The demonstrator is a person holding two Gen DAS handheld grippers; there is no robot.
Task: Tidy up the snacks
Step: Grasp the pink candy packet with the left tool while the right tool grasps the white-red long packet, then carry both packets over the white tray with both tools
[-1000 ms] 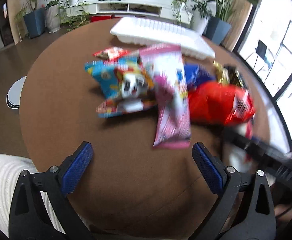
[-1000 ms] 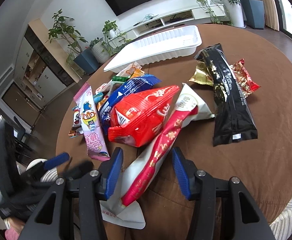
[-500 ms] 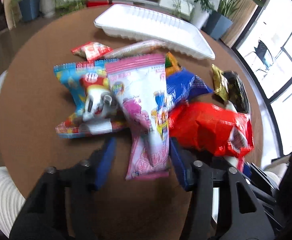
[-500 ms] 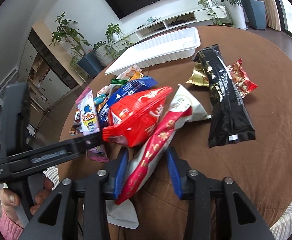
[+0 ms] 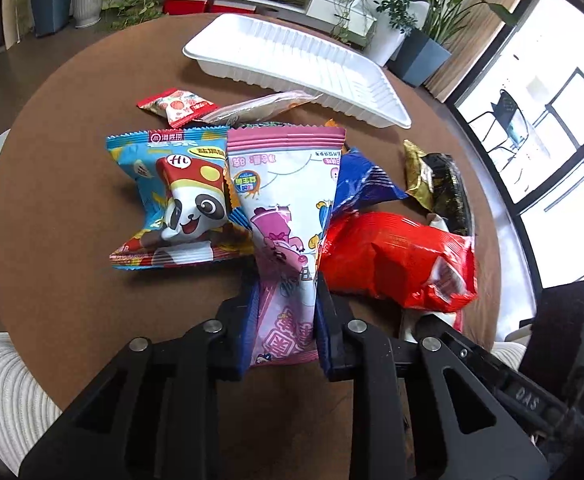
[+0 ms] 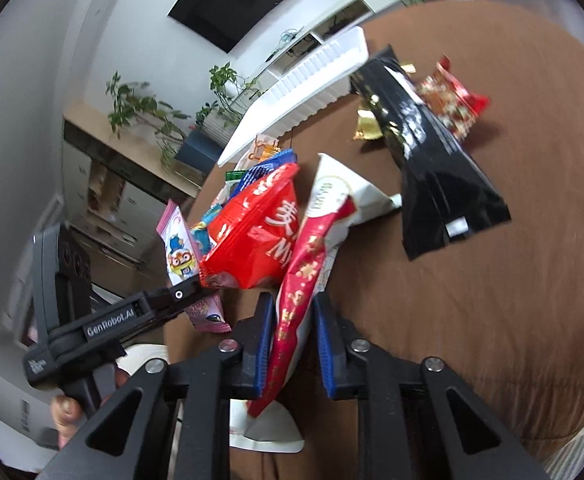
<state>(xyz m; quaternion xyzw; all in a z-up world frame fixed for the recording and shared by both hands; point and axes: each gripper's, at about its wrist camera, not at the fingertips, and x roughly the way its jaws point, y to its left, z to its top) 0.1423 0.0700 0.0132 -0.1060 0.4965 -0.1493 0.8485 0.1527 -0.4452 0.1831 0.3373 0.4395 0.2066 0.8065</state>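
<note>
You are only starting: both jaws are closing, your left gripper (image 5: 285, 312) on the pink packet (image 5: 281, 216), your right gripper (image 6: 289, 340) on the red-and-white packet (image 6: 312, 256), while the white tray (image 5: 292, 60) is sitting empty.

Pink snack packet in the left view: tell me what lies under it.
The pink snack packet overlaps the panda packet, a blue packet and the red bag. Anything directly beneath is hidden.

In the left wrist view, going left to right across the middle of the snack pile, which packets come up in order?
Blue panda packet → pink cartoon packet, its near end pinched by the closing left gripper → red bag. The dark blue and black packets overlap behind, so I leave them out.
</note>
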